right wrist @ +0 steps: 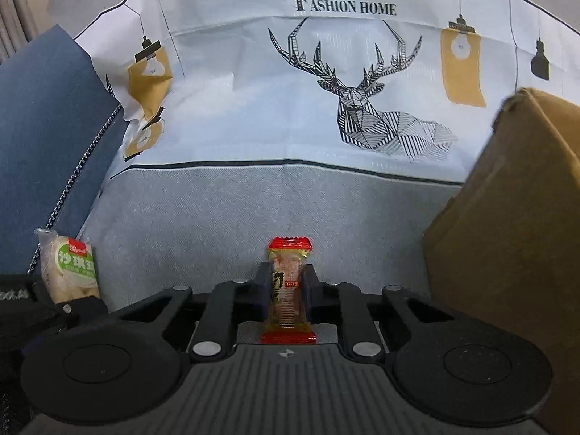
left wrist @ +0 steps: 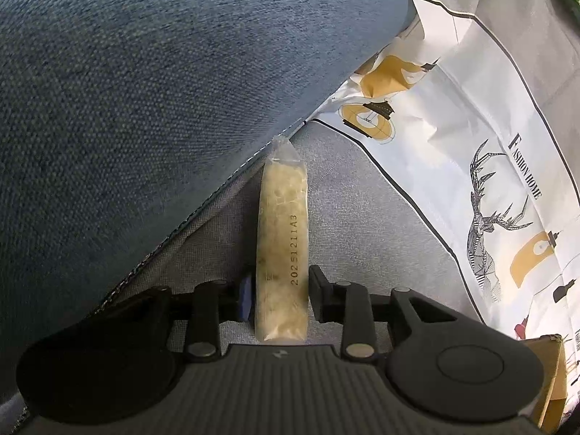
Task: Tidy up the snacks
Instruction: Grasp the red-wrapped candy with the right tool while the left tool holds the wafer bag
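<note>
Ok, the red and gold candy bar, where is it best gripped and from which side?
Across the middle of its narrow body, coming along its length from the near end: the red-and-gold candy bar is long and slim, with crimped red ends too flimsy to pinch. The right claw already holds it this way.

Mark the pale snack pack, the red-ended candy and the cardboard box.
pale snack pack [left wrist: 281,239], left wrist view, middle of the wrapper by the printed code
red-ended candy [right wrist: 289,290], right wrist view, clear middle of the wrapper
cardboard box [right wrist: 507,217], right wrist view, its brown side face

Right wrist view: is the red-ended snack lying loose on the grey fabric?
No: the red-ended snack stands clamped between the right gripper fingers.
</note>
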### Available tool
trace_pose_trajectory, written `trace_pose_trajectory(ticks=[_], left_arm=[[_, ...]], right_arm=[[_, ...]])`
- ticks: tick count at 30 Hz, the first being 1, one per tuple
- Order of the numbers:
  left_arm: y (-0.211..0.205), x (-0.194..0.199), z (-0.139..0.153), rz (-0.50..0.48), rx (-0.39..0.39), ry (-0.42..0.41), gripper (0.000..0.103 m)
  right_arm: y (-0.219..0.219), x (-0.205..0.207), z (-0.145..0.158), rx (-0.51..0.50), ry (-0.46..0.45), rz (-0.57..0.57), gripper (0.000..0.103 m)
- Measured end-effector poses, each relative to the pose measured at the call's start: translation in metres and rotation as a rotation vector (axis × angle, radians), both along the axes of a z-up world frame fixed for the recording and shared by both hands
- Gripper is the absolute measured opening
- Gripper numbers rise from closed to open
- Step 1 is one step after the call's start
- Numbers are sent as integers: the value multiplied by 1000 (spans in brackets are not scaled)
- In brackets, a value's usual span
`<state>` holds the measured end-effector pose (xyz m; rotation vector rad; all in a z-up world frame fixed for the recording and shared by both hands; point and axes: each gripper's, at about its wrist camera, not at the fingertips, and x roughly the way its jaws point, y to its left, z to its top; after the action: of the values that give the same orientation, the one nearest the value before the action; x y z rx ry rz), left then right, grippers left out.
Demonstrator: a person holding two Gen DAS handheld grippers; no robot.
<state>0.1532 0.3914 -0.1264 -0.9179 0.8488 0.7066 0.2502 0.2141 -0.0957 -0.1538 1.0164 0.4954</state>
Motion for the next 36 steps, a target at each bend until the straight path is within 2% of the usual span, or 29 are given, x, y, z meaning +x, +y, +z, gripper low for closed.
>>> trace_pose_trajectory(ticks=[4, 11, 16, 20, 23, 25, 27, 29, 33, 36], left_arm=[[-3, 2, 2, -13, 17, -2, 30], [-10, 1, 8, -48, 19, -6, 30], [-22, -5, 10, -163, -15, -27, 30], [-39, -20, 14, -263, -58, -71, 30], [-52, -37, 21, -325, -48, -113, 29], [-64, -53, 32, -375, 12, -122, 30], [-76, -74, 40, -421, 75, -112, 29], [-88, -93, 43, -451, 101, -107, 29], [-103, -120, 31, -490, 37, -64, 29], [-108, -130, 23, -488, -33, -67, 30]], right_arm=[[-8, -18, 21, 43, 0, 34, 17], [-52, -68, 83, 113, -69, 134, 17], [-97, -112, 113, 140, -89, 201, 17], [-123, -151, 126, 175, -84, 267, 17], [-140, -182, 123, 200, -90, 308, 17], [-147, -198, 112, 221, -54, 321, 17], [-147, -212, 102, 208, -57, 346, 17], [-144, -223, 93, 187, -54, 383, 17], [-142, -232, 68, 142, -8, 409, 17], [-142, -230, 51, 109, 40, 390, 17]])
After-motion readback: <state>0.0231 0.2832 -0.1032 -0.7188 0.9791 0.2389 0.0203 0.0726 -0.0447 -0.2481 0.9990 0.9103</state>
